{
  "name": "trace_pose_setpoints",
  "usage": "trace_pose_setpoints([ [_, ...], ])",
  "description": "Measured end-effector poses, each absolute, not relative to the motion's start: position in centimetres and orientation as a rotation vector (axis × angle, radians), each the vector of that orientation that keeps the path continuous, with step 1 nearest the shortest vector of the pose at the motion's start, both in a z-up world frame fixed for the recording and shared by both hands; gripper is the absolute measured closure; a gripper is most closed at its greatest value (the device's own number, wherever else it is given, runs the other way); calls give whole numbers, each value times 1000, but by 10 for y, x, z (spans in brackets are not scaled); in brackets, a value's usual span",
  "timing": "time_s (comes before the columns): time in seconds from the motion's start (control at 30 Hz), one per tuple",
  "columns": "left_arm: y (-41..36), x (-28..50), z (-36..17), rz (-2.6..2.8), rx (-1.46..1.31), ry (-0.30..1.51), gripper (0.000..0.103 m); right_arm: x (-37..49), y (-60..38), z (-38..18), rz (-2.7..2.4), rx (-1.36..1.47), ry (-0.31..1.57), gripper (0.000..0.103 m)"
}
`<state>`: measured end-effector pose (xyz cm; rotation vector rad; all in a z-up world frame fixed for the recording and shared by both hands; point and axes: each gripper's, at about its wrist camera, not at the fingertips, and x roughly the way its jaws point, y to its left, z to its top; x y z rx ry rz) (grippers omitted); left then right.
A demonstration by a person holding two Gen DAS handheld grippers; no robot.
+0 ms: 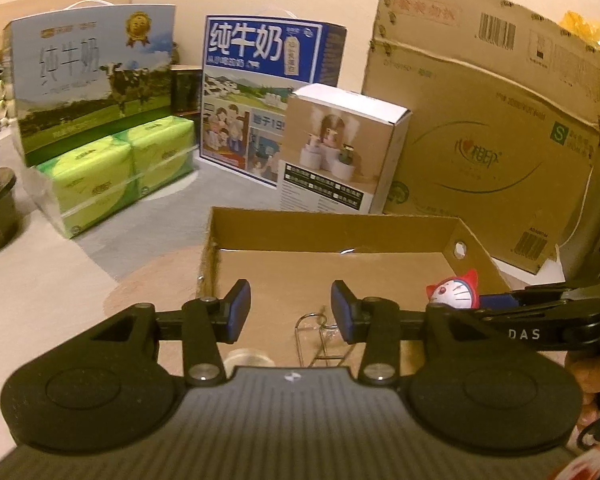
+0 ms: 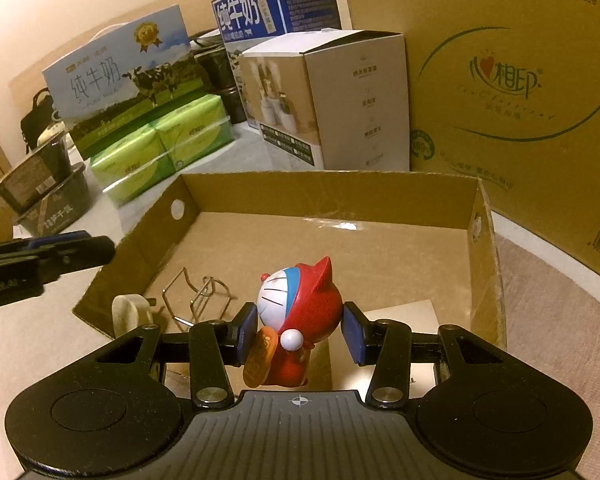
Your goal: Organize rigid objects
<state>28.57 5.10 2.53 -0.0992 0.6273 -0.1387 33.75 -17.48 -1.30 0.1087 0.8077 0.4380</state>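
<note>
A shallow open cardboard tray (image 2: 340,196) lies in front of both grippers. My right gripper (image 2: 300,332) is shut on a blue-and-white cat figurine in a red hood (image 2: 304,300), held upright just above the tray floor. In the left wrist view the figurine (image 1: 454,292) shows at the tray's right wall (image 1: 340,232), with the right gripper (image 1: 500,300) behind it. My left gripper (image 1: 290,312) is open above the tray's near left part, nothing between its pads. Below it lie a bent wire holder (image 1: 320,340) and a white round piece (image 1: 248,358), which the right wrist view shows as wire holder (image 2: 198,300) and white piece (image 2: 128,316).
Behind the tray stand a white product box (image 2: 340,100), two milk cartons (image 1: 92,76) (image 1: 260,92), green tissue packs (image 1: 120,168) and a large brown carton (image 1: 500,140). Black bowls (image 2: 48,192) sit stacked at the left. A white card (image 2: 400,320) lies inside the tray.
</note>
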Motion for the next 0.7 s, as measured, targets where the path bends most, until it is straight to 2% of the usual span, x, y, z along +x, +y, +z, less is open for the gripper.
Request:
trace_pose_setpoints([
  [0.13, 56, 276, 26, -127, -106, 626, 62, 338, -171, -12, 442, 109, 796, 57],
  [0.23, 60, 267, 26, -116, -111, 622, 53, 337, -172, -8, 470, 141, 753, 55],
  [0.3, 61, 260, 27, -112, -114, 620, 48, 334, -175, -2, 458, 156, 727, 32],
  [0.33, 62, 256, 28, -109, -114, 620, 46, 331, -177, 1, 449, 165, 710, 29],
  [0.5, 61, 226, 34, -92, -122, 602, 35, 310, -190, 11, 420, 201, 695, 28],
  [0.7, 57, 182, 37, -85, -134, 604, 29, 257, -207, 16, 382, 254, 693, 28],
])
